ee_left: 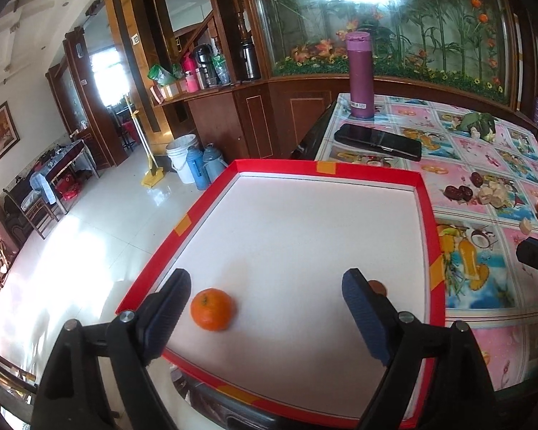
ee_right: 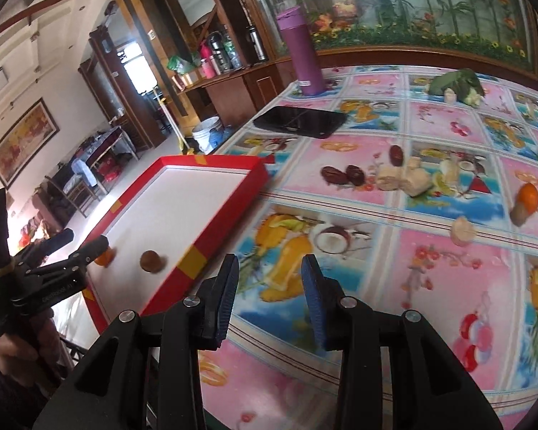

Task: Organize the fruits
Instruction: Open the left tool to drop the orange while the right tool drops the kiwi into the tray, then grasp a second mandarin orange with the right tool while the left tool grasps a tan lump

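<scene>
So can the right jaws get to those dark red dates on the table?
Probably yes. The right gripper is empty, its jaws a little apart, and only bare tablecloth lies between it and the dates.

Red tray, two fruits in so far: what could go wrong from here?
The tray seems to overhang the table edge, so added weight near its outer side might tip it. The orange lies loose between the open left gripper's fingers and could roll if nudged. The phone lies near the remaining fruit.

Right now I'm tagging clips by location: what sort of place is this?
Probably a home living or dining room: a fruit-print plastic tablecloth, a large planted glass tank and a wooden staircase.
</scene>
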